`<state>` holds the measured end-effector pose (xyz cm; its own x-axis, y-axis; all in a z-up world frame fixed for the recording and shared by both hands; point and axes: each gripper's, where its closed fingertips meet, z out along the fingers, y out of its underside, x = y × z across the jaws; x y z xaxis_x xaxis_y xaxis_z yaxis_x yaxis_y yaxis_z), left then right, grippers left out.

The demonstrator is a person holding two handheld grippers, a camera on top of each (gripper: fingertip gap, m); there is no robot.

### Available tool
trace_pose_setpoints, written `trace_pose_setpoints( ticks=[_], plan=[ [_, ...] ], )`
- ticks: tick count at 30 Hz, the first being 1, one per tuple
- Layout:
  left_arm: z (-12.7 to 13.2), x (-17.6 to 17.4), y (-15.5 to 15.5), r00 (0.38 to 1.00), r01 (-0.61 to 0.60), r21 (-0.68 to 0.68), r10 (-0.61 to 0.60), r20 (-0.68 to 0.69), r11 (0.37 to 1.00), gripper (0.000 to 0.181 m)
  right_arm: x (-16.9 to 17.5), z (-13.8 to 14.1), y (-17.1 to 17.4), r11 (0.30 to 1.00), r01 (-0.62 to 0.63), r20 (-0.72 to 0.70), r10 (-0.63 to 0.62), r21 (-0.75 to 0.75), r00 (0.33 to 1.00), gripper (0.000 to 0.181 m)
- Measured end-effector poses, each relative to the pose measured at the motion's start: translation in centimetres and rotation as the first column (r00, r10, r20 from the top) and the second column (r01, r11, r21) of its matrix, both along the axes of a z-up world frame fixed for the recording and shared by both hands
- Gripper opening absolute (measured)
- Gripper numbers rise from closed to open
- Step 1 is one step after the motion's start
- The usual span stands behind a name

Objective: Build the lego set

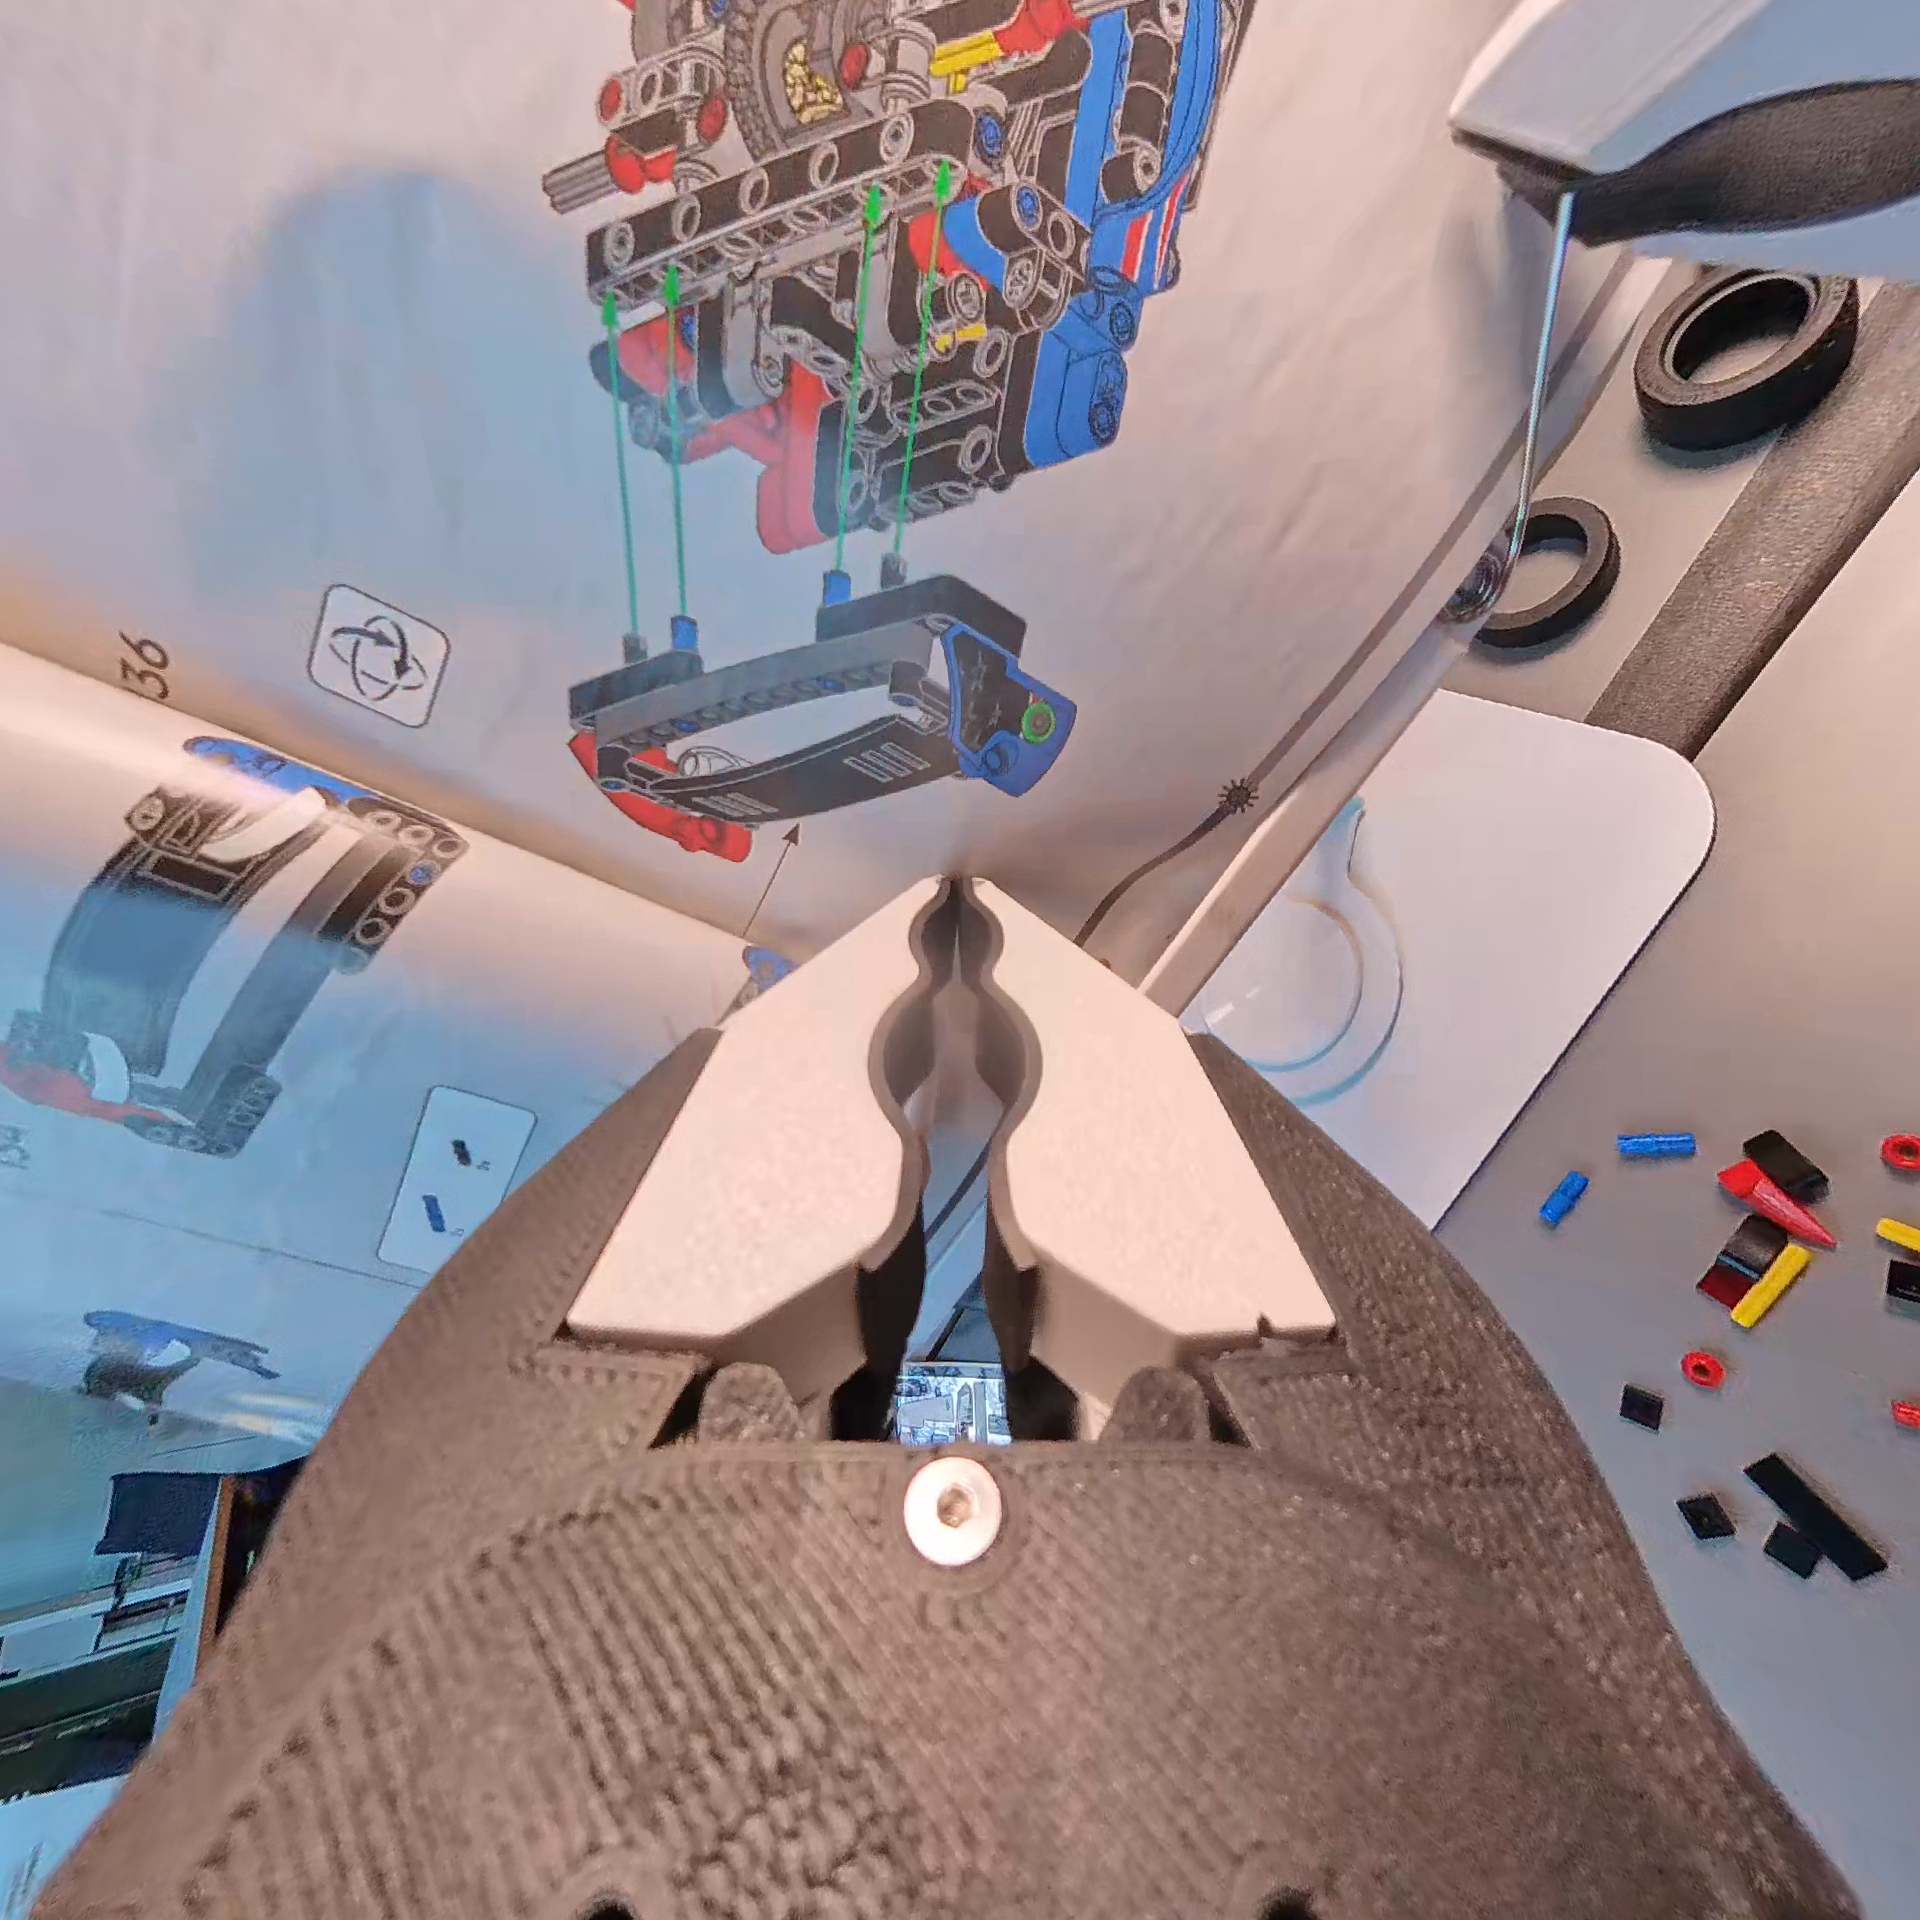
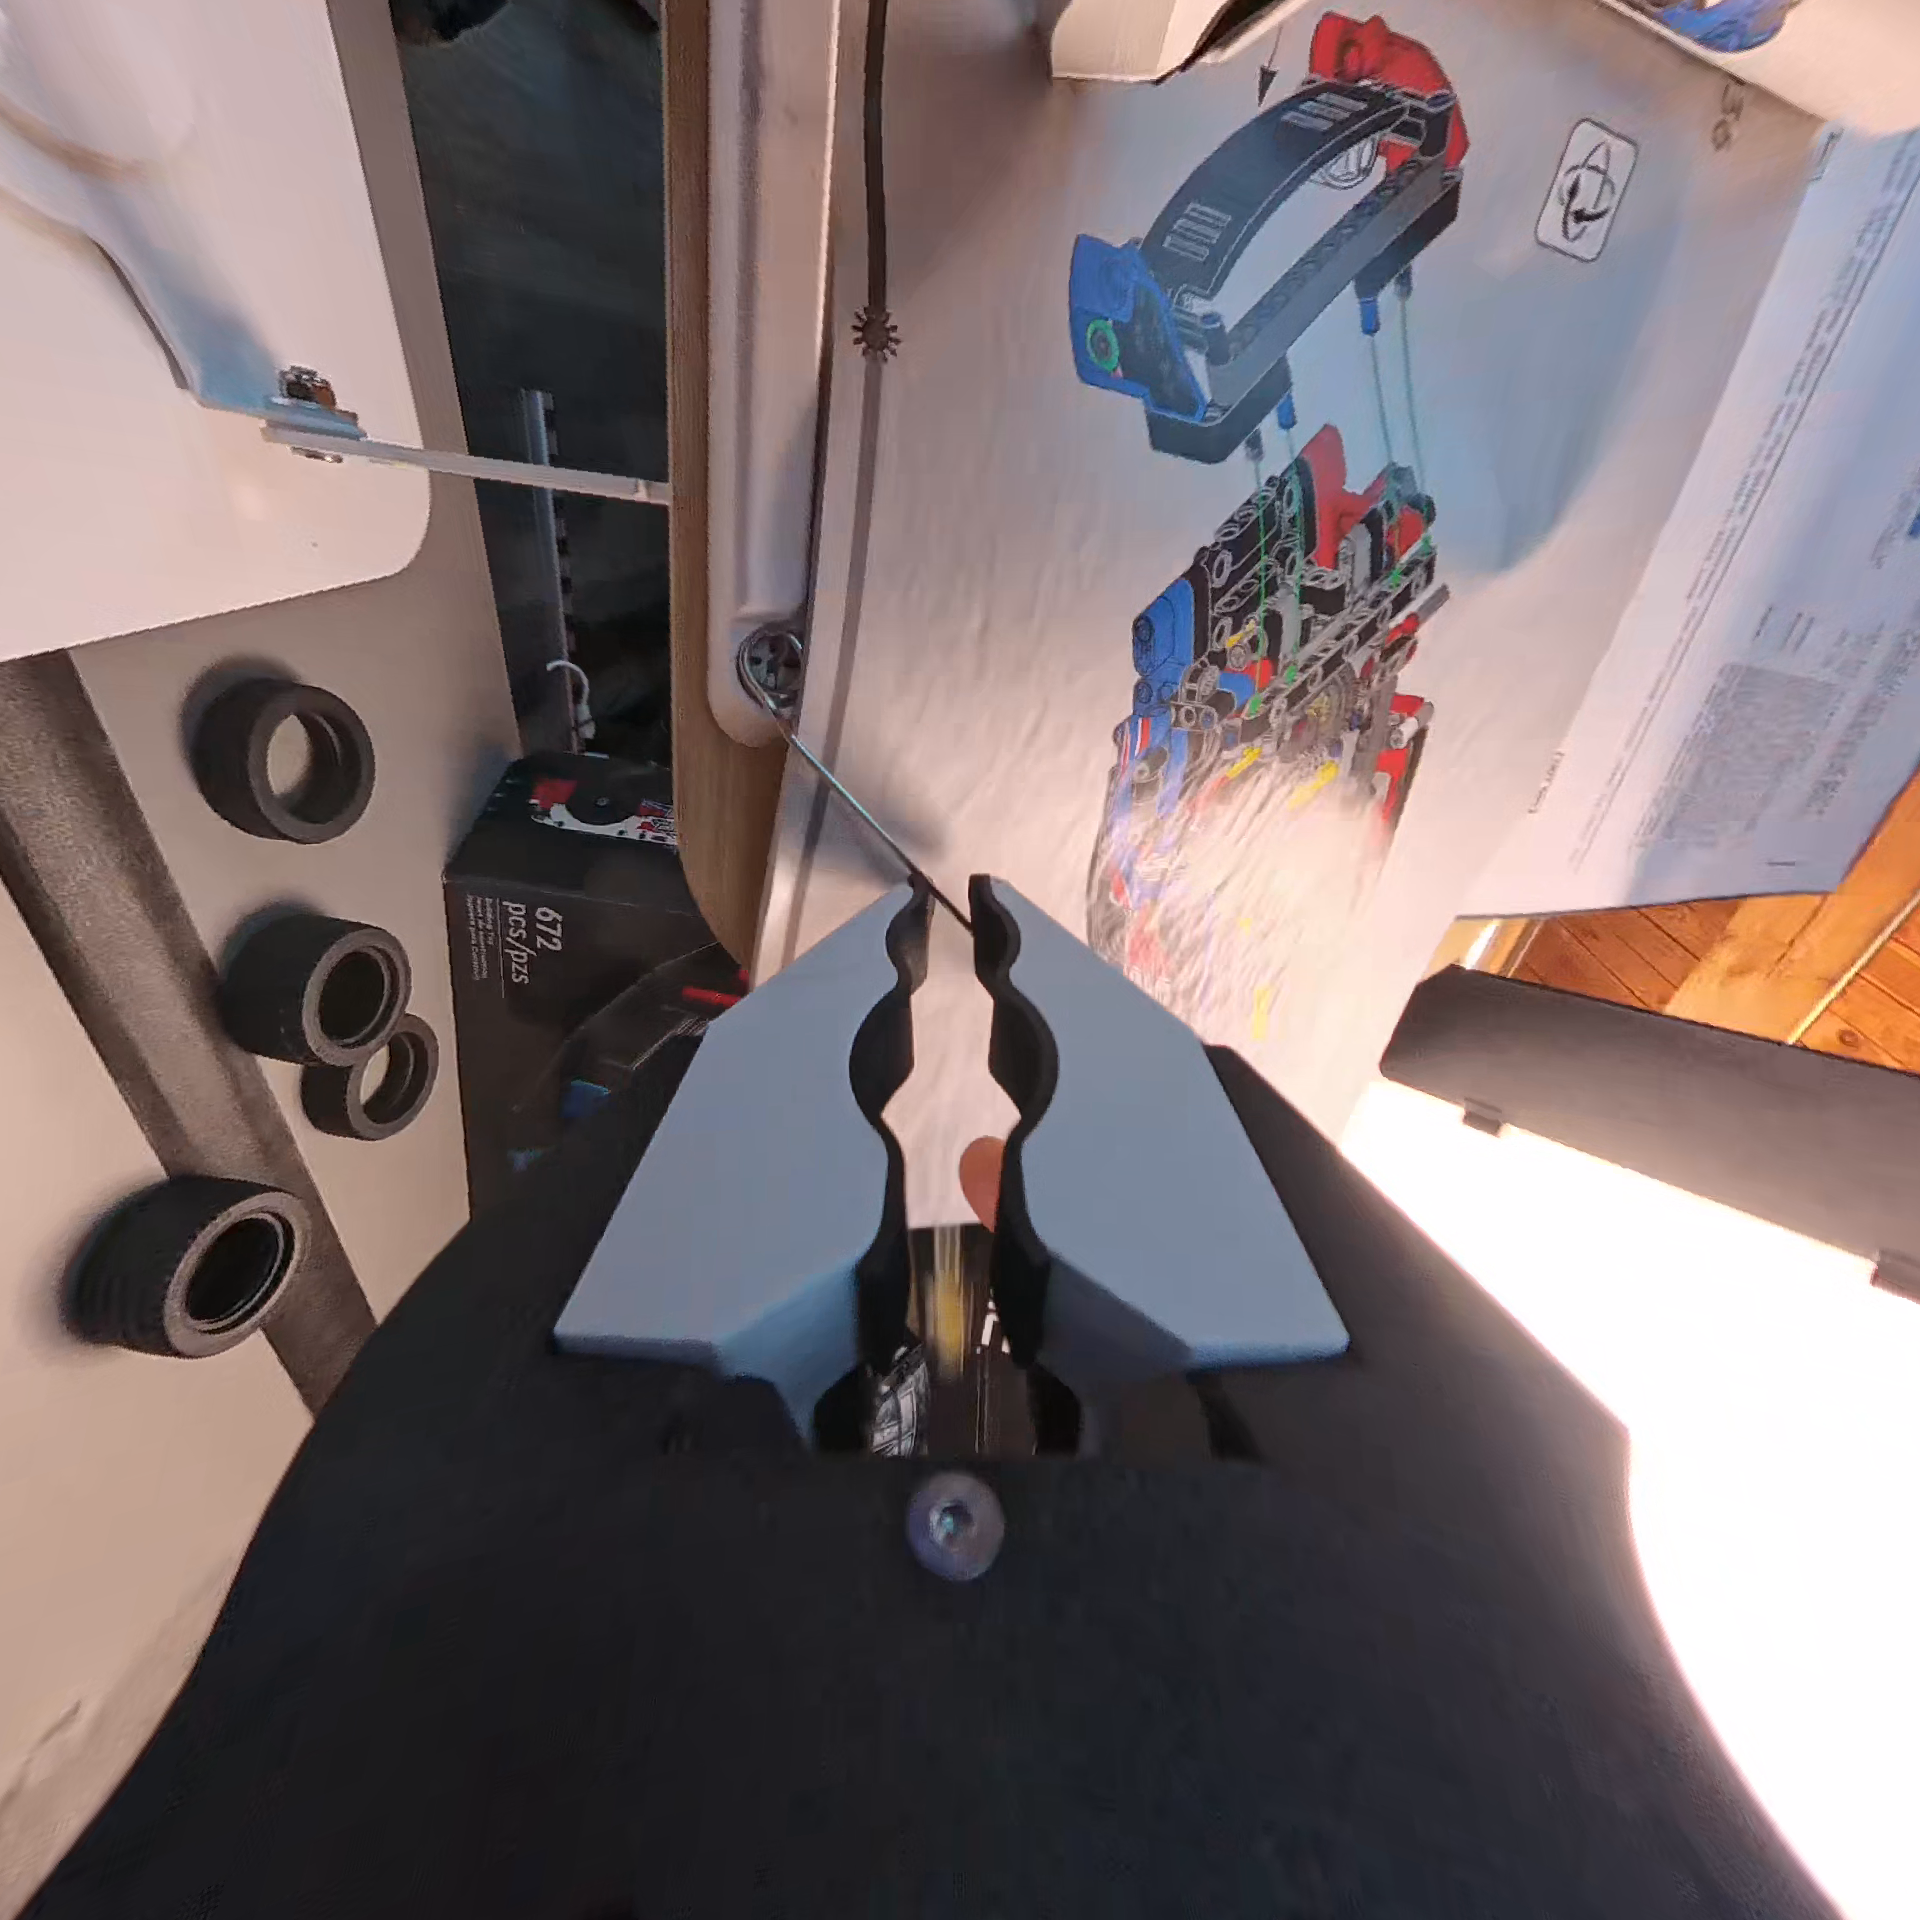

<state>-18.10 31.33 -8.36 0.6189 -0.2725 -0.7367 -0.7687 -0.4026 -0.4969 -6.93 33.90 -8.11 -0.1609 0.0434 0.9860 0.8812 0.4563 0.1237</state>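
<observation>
The open instruction booklet (image 1: 312, 343) fills the left wrist view, its page bowed upward. My left gripper (image 1: 951, 885) is shut, its tips pinching the edge of that page. The same page shows in the right wrist view (image 2: 987, 644). My right gripper (image 2: 943, 906) is almost closed, with the thin wire page holder (image 2: 852, 805) running between its tips. The wire hooks into a spring at the end of a white stand arm (image 2: 764, 468). In the left wrist view the right gripper (image 1: 1662, 114) hangs at the top right with the wire (image 1: 1538, 395) below it.
Loose small Lego pieces (image 1: 1766, 1226) in blue, red, yellow and black lie on the grey table at the right. Black tyres (image 1: 1745, 353) (image 2: 281, 758) sit along a dark strip. A black Lego box (image 2: 561, 894) and a white board (image 1: 1538, 862) lie beyond the booklet. Across from one pair of fingers to the other is roughly 12 cm.
</observation>
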Motion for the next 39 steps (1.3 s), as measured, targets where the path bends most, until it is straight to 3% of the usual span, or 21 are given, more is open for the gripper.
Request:
trace_pose_setpoints(
  ticks=[3, 8, 11, 16, 20, 26, 29, 34, 39],
  plan=[
    [0.0, 0.0, 0.1, 1.0, 0.008, 0.022, -0.009, 0.022, 1.0, 0.0, -0.3, -0.1, 1.0, 1.0, -0.001, 0.008, 0.001, -0.005, 1.0, 0.006],
    [0.1, 0.2, 0.0, 0.998, 0.031, 0.071, -0.035, 0.051, 0.997, 0.0, -0.1, -0.3, 1.1, 0.994, -0.051, -0.176, 0.033, -0.099, 0.984, 0.008],
    [0.5, 0.3, -0.9, 0.987, 0.027, 0.128, -0.046, 0.152, 0.991, 0.005, -0.2, -0.2, 1.8, 0.994, -0.058, -0.214, 0.036, -0.094, 0.976, 0.009],
    [0.9, 0.4, -4.6, 0.919, -0.008, 0.225, -0.081, 0.386, 0.974, 0.011, -0.4, -0.2, 3.9, 0.996, -0.083, -0.193, 0.073, -0.045, 0.978, 0.011],
    [0.5, -0.9, -7.7, 0.871, -0.051, 0.273, -0.091, 0.482, 0.961, 0.014, -0.5, -0.1, 4.8, 0.997, -0.075, -0.146, 0.075, 0.006, 0.987, 0.011],
    [0.6, -3.2, -11.4, 0.796, -0.092, 0.335, -0.132, 0.59, 0.938, 0.027, 0.6, -0.6, 3.3, 0.995, -0.095, -0.157, 0.09, -0.03, 0.984, 0.028],
    [0.8, -3.8, -13.0, 0.757, -0.106, 0.372, -0.168, 0.632, 0.922, 0.035, 2.1, -0.6, 1.3, 0.981, -0.122, -0.275, 0.076, -0.153, 0.958, 0.037],
    [1.0, -4.1, -15.8, 0.735, -0.101, 0.446, -0.235, 0.636, 0.889, 0.022, 4.9, -1.1, -5.3, 0.843, -0.289, -0.548, -0.008, -0.453, 0.837, 0.049],
    [1.8, -4.9, -18.4, 0.683, -0.152, 0.536, -0.304, 0.664, 0.831, 0.008, 6.9, -1.7, -14.6, 0.562, -0.586, -0.763, -0.133, -0.583, 0.632, 0.04]
  ],
)
